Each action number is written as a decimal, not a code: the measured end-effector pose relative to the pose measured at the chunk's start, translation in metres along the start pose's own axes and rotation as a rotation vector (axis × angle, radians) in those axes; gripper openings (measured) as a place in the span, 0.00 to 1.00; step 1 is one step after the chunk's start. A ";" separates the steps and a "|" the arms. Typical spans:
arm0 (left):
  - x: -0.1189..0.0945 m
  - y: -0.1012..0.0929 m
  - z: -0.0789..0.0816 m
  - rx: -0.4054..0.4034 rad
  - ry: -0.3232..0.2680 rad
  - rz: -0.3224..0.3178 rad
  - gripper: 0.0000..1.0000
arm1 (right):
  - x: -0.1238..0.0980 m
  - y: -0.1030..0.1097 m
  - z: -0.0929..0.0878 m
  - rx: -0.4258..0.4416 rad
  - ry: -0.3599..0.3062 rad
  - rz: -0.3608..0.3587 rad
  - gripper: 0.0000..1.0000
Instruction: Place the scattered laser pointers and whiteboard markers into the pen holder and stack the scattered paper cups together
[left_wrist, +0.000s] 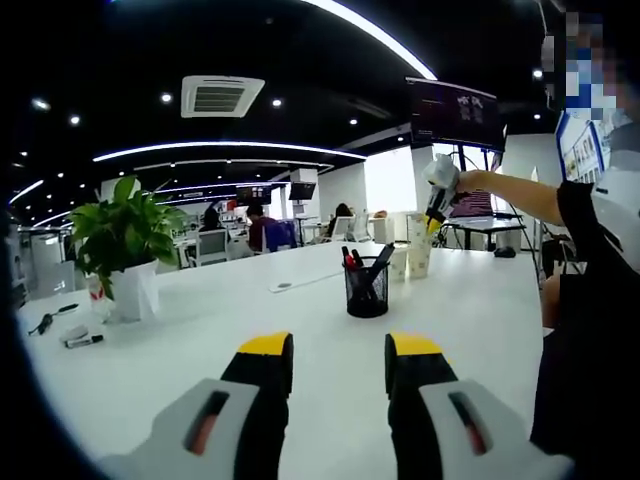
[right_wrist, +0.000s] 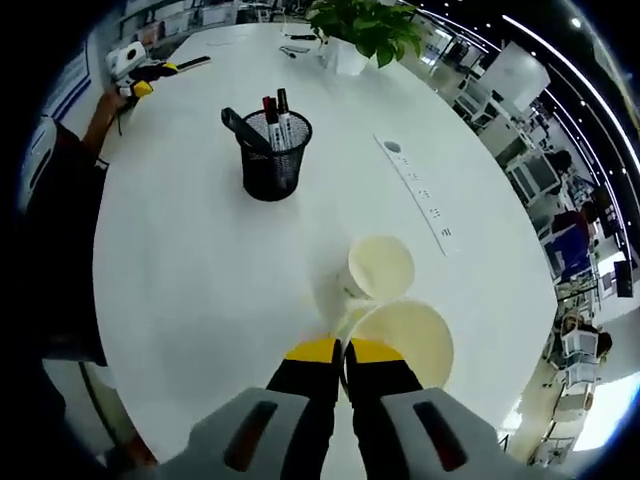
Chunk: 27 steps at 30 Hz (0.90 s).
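Observation:
My right gripper (right_wrist: 340, 352) is shut on the near rim of a white paper cup (right_wrist: 402, 340), whose mouth faces the camera. A second paper cup (right_wrist: 380, 268) stands just beyond, touching or overlapping it. The black mesh pen holder (right_wrist: 272, 158) sits farther along the table with red and black markers in it. In the left gripper view, my left gripper (left_wrist: 340, 350) hangs open and empty above the white table (left_wrist: 200, 370). Beyond it are the pen holder (left_wrist: 367, 288), the held cup (left_wrist: 419, 248) under the right gripper (left_wrist: 440, 198), and the second cup (left_wrist: 398, 263).
A potted plant (left_wrist: 125, 245) stands at the table's left, with loose markers (left_wrist: 80, 338) lying near it. A flat white power strip (right_wrist: 415, 190) is set in the table beside the cups. The person's body (left_wrist: 590, 330) is at the table's right edge. Office desks fill the background.

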<state>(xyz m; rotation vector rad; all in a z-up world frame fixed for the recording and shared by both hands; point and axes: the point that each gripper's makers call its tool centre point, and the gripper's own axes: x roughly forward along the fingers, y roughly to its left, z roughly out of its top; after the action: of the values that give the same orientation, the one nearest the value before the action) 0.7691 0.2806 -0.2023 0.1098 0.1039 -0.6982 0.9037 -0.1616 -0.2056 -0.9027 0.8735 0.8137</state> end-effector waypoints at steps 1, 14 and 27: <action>0.000 0.000 0.000 0.001 -0.001 -0.001 0.38 | 0.001 0.000 -0.001 -0.002 0.004 0.001 0.06; 0.001 -0.001 0.000 0.000 0.001 -0.006 0.38 | 0.017 0.001 -0.013 0.013 0.039 0.033 0.06; 0.001 -0.001 0.000 0.000 0.000 -0.002 0.38 | 0.019 0.004 -0.012 0.008 0.032 0.043 0.08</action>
<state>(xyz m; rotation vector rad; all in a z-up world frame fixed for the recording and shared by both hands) 0.7691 0.2798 -0.2024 0.1101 0.1042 -0.7006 0.9048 -0.1672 -0.2276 -0.8945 0.9267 0.8344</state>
